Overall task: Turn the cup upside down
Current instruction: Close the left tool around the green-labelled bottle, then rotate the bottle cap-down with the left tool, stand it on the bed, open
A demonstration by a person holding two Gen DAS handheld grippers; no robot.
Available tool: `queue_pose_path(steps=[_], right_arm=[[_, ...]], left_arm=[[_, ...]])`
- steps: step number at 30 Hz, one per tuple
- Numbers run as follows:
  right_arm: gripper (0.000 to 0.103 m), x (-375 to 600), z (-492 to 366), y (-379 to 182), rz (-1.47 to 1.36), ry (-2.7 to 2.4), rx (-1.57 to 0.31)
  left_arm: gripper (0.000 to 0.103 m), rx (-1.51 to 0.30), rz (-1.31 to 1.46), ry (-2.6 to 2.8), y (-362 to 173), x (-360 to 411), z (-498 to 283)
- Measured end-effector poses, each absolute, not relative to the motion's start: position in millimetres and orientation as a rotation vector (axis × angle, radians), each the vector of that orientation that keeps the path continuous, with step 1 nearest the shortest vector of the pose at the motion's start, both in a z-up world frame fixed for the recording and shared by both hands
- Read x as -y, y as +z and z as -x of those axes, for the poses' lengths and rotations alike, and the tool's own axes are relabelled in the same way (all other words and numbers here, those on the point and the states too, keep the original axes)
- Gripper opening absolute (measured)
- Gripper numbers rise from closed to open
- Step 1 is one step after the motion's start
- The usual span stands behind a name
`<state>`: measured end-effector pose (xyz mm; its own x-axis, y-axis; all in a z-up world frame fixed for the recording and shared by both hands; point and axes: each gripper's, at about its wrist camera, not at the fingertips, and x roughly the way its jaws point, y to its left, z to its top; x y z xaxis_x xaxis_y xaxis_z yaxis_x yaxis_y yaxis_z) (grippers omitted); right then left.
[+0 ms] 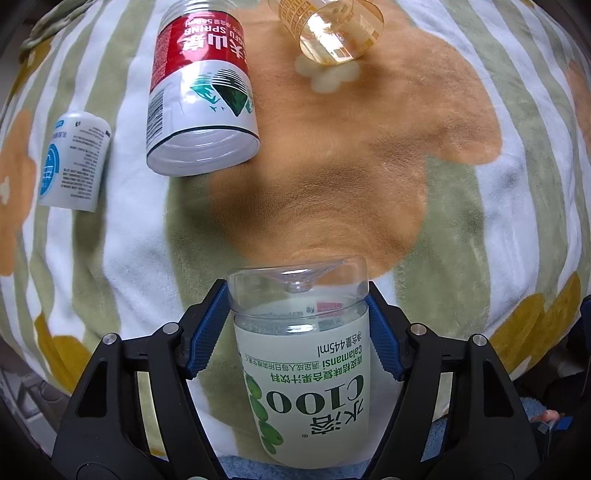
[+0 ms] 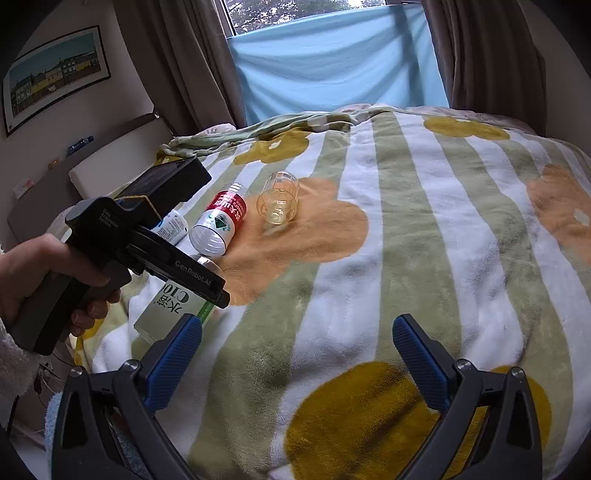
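Observation:
My left gripper (image 1: 297, 295) is shut on a clear cup with a green C100 label (image 1: 306, 369). Its blue pads (image 1: 207, 325) press both sides just below the closed base. The base points away from the camera and the label reads upside down. From the right wrist view the same cup (image 2: 173, 306) hangs tilted, low over the blanket, under the left gripper, whose handle a hand (image 2: 40, 273) grips. Whether the cup touches the blanket is unclear. My right gripper (image 2: 295, 332) stands open over the blanket with nothing between its fingers.
Other cups lie on their sides on the striped flower blanket (image 1: 369, 184): a red and white one (image 1: 201, 99) (image 2: 218, 221), an amber clear one (image 1: 332, 33) (image 2: 279, 203), and a small white and blue one (image 1: 74, 162). Curtains and a window (image 2: 332, 55) stand behind the bed.

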<state>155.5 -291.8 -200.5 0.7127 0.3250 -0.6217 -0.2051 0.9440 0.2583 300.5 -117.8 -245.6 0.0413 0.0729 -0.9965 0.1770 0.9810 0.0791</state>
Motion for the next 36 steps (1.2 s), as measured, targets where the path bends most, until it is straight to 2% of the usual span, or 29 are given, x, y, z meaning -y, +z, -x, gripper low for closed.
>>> queue_pose_path(steps=[7,13,21,28,36], right_arm=[[0.103,308,-157,-203,-0.221,0.231,-0.732],[0.103,315,-158,-204,-0.273,0.226,-0.734],[0.103,314,-160,-206,-0.265,0.23,-0.741],[0.103,313,-165,-209,-0.267,0.24,-0.752],[0.103,306,-167,-213,-0.241,0.244,-0.762]], left_arm=[[0.062,-1.468,-0.144,-0.119,-229,112,-293],[0.061,-1.208,-0.064,-0.167,-180,95,-274],[0.06,-0.956,0.053,-0.167,-156,79,-254],[0.06,-0.907,-0.054,-0.177,-152,98,-250],[0.06,-0.889,-0.078,-0.155,-180,99,-244]])
